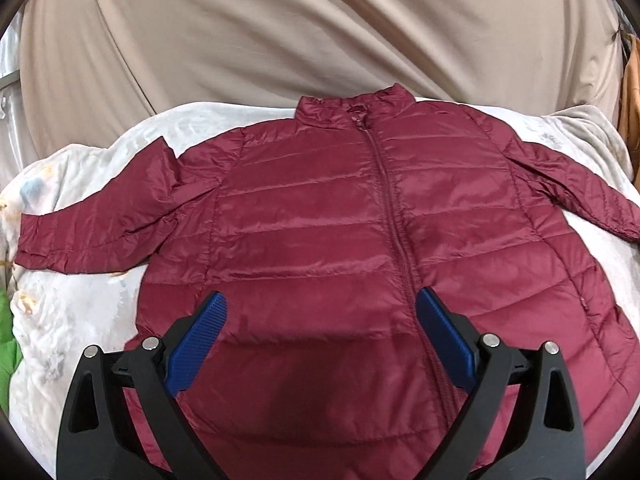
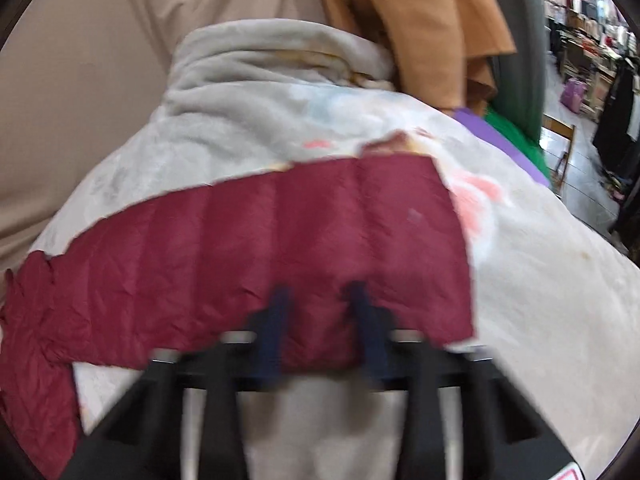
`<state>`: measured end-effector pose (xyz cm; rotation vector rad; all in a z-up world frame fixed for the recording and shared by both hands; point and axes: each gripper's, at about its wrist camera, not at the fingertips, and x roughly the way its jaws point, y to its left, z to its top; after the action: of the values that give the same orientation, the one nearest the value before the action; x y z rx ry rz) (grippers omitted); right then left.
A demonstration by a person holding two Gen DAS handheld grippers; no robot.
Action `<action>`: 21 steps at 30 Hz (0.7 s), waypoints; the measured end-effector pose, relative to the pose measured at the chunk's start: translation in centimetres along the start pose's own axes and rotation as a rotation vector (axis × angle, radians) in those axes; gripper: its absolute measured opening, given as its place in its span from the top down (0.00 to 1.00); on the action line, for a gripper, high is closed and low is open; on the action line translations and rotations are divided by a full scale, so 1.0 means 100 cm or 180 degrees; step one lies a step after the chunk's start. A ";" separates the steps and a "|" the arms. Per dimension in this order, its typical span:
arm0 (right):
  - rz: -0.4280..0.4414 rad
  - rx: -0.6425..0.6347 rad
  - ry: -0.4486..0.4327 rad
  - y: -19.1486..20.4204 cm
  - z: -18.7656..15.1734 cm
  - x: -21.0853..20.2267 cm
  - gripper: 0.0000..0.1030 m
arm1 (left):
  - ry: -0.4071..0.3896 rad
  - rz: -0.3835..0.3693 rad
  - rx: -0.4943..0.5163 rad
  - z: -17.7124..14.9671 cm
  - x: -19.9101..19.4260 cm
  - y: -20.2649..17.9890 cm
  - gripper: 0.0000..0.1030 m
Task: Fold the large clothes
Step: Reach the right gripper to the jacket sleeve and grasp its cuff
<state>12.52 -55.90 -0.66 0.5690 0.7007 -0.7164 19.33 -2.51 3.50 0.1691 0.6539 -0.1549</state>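
A maroon quilted puffer jacket (image 1: 320, 220) lies flat and zipped, collar away from me, both sleeves spread out on a pale floral blanket (image 1: 80, 300). My left gripper (image 1: 320, 308) hovers over the jacket's lower front, jaws wide open and empty, blue pads (image 1: 200, 340) either side of the zipper area. In the blurred right wrist view my right gripper (image 2: 320, 300) straddles the near edge of the jacket's right sleeve (image 2: 280, 240), close to the cuff end. Its fingers are partly closed with sleeve fabric between them; I cannot tell whether they grip it.
A beige curtain (image 1: 280, 32) hangs behind the surface. An orange garment (image 2: 432, 20) hangs at the far right, with purple (image 2: 480, 124) and green fabric (image 2: 516, 136) beside the blanket. Green cloth (image 1: 8, 352) lies at the left edge. Shop racks (image 2: 588, 20) stand far right.
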 end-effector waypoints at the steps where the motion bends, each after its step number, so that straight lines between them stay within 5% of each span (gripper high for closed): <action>1: 0.0063 -0.0027 -0.0065 0.009 0.004 -0.006 1.00 | 0.0002 0.0018 -0.0004 0.001 0.001 0.002 0.10; 8: 0.0825 -0.0671 -0.0658 0.143 0.031 -0.078 1.00 | -0.0029 0.0104 -0.0138 0.010 0.003 0.026 0.10; 10: 0.0812 -0.0739 -0.0747 0.168 0.032 -0.090 1.00 | -0.0060 0.0117 -0.0201 0.012 -0.001 0.036 0.10; 12: 0.0623 -0.0750 -0.0774 0.169 0.030 -0.088 0.96 | -0.0088 0.0125 -0.0251 0.011 -0.006 0.046 0.10; 14: 0.0238 -0.0690 -0.0801 0.148 0.024 -0.074 0.47 | -0.0095 0.0149 -0.0271 0.009 -0.008 0.054 0.09; 15: 0.0065 -0.0638 -0.0793 0.130 0.021 -0.065 0.40 | -0.0077 0.0165 -0.0271 0.006 -0.007 0.059 0.09; 19: -0.0784 -0.0439 -0.0544 0.038 0.006 -0.021 0.38 | 0.0003 0.0180 -0.0274 0.000 0.003 0.066 0.09; 21: -0.0974 -0.0281 -0.0400 0.001 0.000 -0.008 0.35 | 0.0019 0.0165 -0.0261 -0.001 0.007 0.063 0.09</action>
<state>12.13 -55.55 -0.06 0.3351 0.7056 -0.9919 21.07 3.60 3.67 0.1075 0.6600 -0.0777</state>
